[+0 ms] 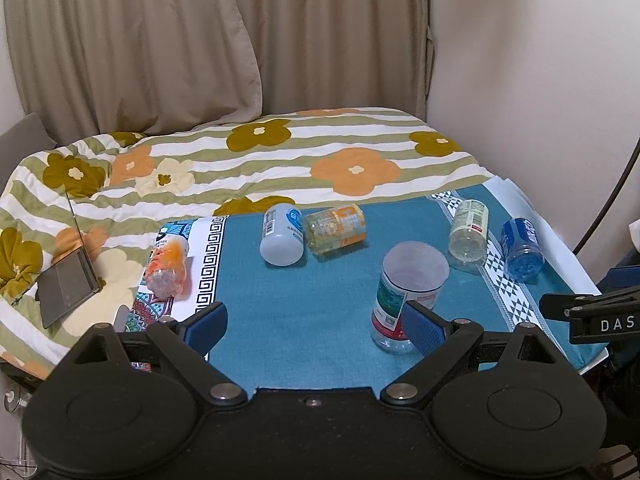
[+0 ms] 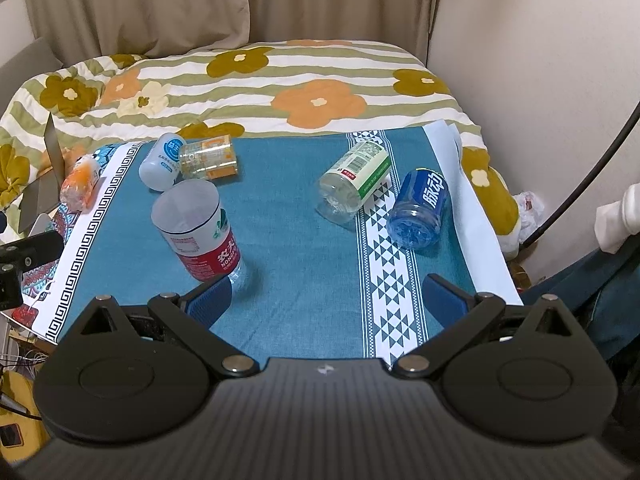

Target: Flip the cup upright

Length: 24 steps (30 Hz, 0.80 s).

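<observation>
The cup (image 1: 408, 280), a cut bottle with a red and green label, stands upright on the teal cloth (image 1: 300, 320) of the surface, its open mouth up. In the left wrist view it is at about 3 o'clock from the middle of the cloth, and the right pad of the left hand-held gripper (image 1: 316, 326) covers its lower side; I cannot tell if the pad touches it. This hand-held gripper is released, its two blue pads wide apart and nothing between them.

In the right wrist view the cup (image 2: 200, 232) is at 10 o'clock, just behind the left pad of the right hand-held gripper (image 2: 326, 300), which is released too and grasps nothing.

Other cups lie on their sides. A white cup (image 1: 280, 236) and a clear orange-label cup (image 1: 336, 230) lie touching at 12 o'clock. A green-label cup (image 2: 356, 180) and a blue cup (image 2: 418, 210) lie close together at 2 o'clock in the right view, on the patterned white stripe. An orange cup (image 1: 168, 268) lies at 9 o'clock on the cloth's white border.

Behind the surface is a bed with a flowered blanket (image 1: 280, 160), then beige curtains (image 1: 200, 40).
</observation>
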Motion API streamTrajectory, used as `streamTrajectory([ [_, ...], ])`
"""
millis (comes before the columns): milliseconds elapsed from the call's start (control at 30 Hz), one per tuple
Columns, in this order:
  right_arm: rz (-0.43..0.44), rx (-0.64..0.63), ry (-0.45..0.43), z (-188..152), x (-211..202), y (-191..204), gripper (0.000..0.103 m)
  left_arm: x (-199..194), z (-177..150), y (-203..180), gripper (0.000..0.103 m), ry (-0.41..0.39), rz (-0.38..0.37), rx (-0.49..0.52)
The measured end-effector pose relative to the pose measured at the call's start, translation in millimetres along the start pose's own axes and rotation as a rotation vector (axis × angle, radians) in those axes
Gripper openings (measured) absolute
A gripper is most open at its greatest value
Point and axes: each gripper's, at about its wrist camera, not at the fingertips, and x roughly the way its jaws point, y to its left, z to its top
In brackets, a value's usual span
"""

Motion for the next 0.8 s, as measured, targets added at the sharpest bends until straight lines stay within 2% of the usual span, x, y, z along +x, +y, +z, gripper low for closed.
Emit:
streamTrajectory([
  [367,-0.001,-0.002,0.0,0.2,-0.2,0.4,0.103,-1.4,-0.6,3.3,0.097,-0.004,0.008,-0.011],
  [567,-0.001,-0.003,-0.001,0.3,-0.3,0.5,0.103,-1.5,-0.6,2.2,0.102,-0.014,0.061,0.01],
  [800,0.013,-0.017,-0.009,0.7,2.0,3.0,0.103,-3.1,-0.2,6.0,0.103,-0.034,0.051,0.001],
])
